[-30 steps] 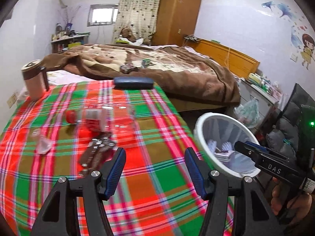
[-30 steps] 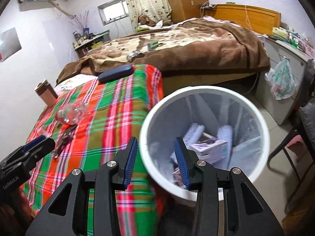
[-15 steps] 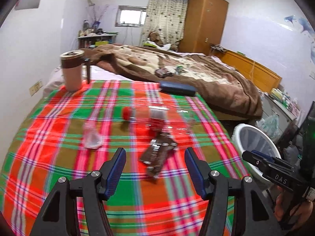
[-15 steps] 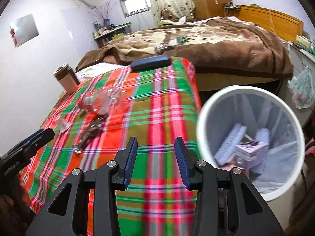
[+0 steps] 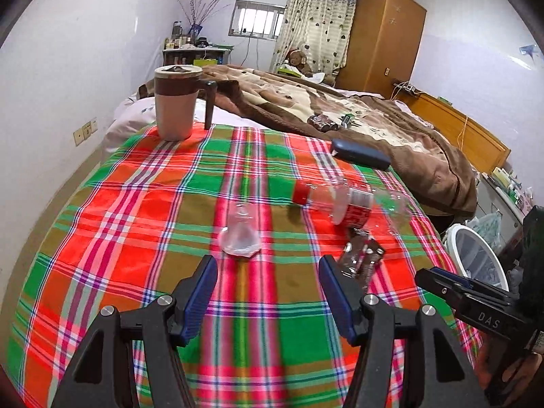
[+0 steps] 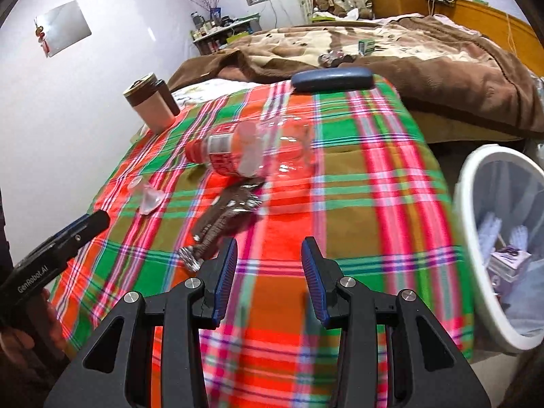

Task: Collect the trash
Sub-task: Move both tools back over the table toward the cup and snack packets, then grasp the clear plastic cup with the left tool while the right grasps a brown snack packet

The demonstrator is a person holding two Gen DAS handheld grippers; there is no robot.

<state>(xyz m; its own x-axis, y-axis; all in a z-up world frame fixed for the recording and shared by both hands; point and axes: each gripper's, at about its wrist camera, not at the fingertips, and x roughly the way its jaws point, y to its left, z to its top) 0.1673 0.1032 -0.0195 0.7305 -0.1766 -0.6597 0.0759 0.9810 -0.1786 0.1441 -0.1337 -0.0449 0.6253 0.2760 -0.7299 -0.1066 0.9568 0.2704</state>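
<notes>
Both tools hover over the plaid tablecloth (image 5: 136,204) with nothing held: the left gripper (image 5: 265,297) has its jaws apart, lined up under the clear plastic cup (image 5: 239,233) at frame centre, while the right gripper (image 6: 268,272) is likewise spread and empty, the brown wrapper (image 6: 224,221) just above its left finger. The empty bottle (image 6: 251,151) lies on its side mid-frame, probably rolled there, and the white bin (image 6: 503,238) waits at the right edge below table level so trash can drop straight in

bright daylight from window (image 5: 255,22) | fisheye-bent edges | slight motion blur
</notes>
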